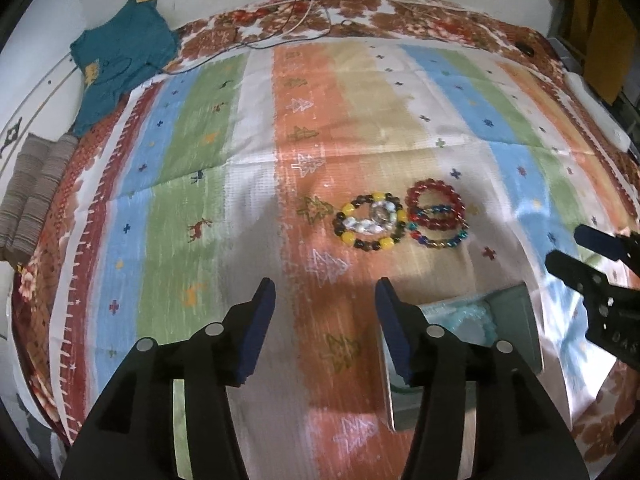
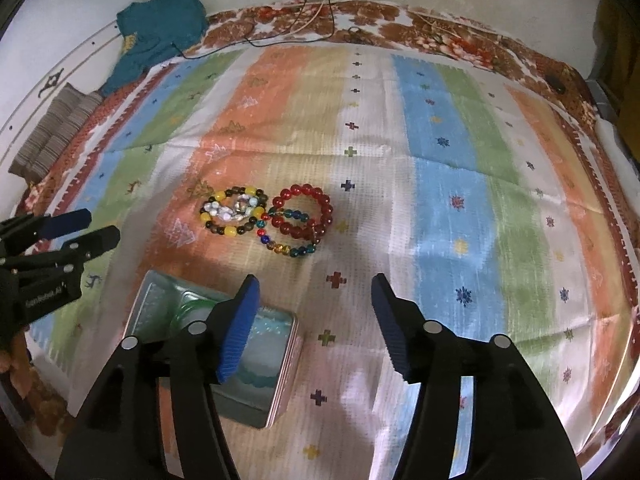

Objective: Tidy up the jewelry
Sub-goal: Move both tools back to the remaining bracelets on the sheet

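Note:
Several bead bracelets lie together on the striped cloth: a yellow-and-dark one ringing a pearly white one, and a red one overlapping a multicoloured one. Nearer to me sits an open metal tin holding a green bangle and pale blue beads. My left gripper hovers open and empty, left of the tin. My right gripper is open and empty, its left finger over the tin.
The striped cloth covers a floral blanket. A teal garment and a folded grey striped cloth lie at the far left. Thin cables trail over the far edge by the wall.

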A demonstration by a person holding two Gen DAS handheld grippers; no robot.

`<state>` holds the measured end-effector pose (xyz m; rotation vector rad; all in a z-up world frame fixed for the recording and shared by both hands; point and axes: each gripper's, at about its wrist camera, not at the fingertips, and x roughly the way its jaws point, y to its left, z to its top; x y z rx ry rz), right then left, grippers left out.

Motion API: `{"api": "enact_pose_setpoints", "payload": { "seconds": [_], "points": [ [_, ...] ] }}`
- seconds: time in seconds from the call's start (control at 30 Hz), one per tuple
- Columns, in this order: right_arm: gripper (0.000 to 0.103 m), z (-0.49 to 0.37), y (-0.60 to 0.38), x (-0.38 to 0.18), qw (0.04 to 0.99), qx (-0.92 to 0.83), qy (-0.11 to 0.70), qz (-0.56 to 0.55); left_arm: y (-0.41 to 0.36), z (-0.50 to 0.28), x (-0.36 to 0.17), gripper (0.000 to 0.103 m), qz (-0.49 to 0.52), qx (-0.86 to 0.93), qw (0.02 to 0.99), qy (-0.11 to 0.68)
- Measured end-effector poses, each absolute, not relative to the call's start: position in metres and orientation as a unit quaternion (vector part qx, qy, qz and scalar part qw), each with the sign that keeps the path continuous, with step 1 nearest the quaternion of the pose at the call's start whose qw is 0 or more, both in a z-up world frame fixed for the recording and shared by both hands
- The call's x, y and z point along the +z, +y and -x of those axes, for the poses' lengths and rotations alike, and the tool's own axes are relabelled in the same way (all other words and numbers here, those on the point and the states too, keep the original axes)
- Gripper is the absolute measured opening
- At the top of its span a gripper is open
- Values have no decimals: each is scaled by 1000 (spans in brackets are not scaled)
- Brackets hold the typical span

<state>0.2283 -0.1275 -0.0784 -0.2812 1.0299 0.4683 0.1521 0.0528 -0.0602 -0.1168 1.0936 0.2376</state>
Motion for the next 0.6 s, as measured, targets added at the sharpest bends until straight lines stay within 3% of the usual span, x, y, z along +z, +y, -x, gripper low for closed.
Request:
{"api": "enact_pose_setpoints", "payload": {
  "seconds": [0.6],
  "points": [
    [61,-273,-120,-112,817,209,524,124,54,-204,-96,57,56,110,828,546]
  ]
}}
